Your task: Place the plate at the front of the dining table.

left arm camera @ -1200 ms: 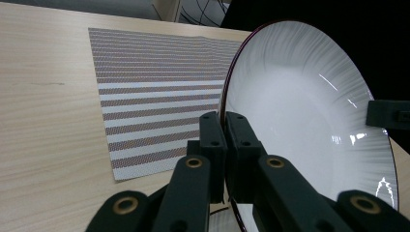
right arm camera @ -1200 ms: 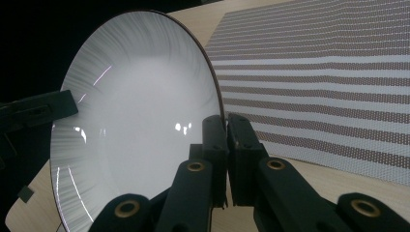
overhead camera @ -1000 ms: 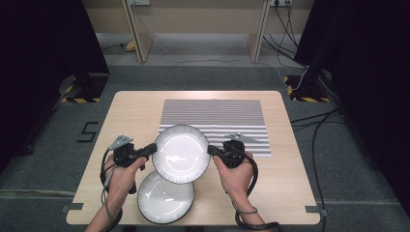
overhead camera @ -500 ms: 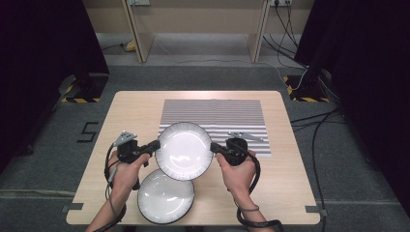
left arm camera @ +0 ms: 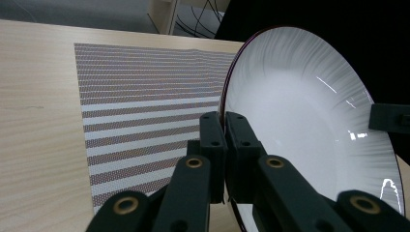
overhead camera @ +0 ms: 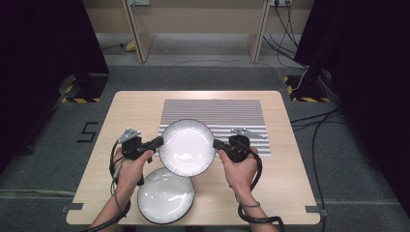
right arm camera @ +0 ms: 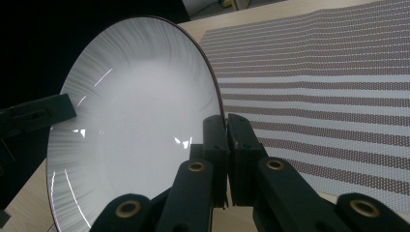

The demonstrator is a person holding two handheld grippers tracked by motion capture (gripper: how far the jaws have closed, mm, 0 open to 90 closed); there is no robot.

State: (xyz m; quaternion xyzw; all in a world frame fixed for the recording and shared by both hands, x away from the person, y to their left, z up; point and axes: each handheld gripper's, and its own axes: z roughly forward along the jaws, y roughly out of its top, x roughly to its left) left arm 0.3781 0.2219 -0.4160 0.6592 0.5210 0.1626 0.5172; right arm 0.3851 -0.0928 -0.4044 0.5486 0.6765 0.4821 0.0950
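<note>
Plate carried slightly toward the striped mat since the earlier frame.
The upper plate [overhead camera: 187,147] is gripped at opposite rims by the left tool [overhead camera: 160,141] and right tool [overhead camera: 216,143], above the lower plate [overhead camera: 166,195]; equal height should be kept.

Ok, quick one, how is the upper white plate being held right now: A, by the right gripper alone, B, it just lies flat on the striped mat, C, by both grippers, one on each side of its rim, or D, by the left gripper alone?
C: the left gripper and the right gripper each clamp opposite edges of the upper plate, which is raised above the lower plate.
</note>
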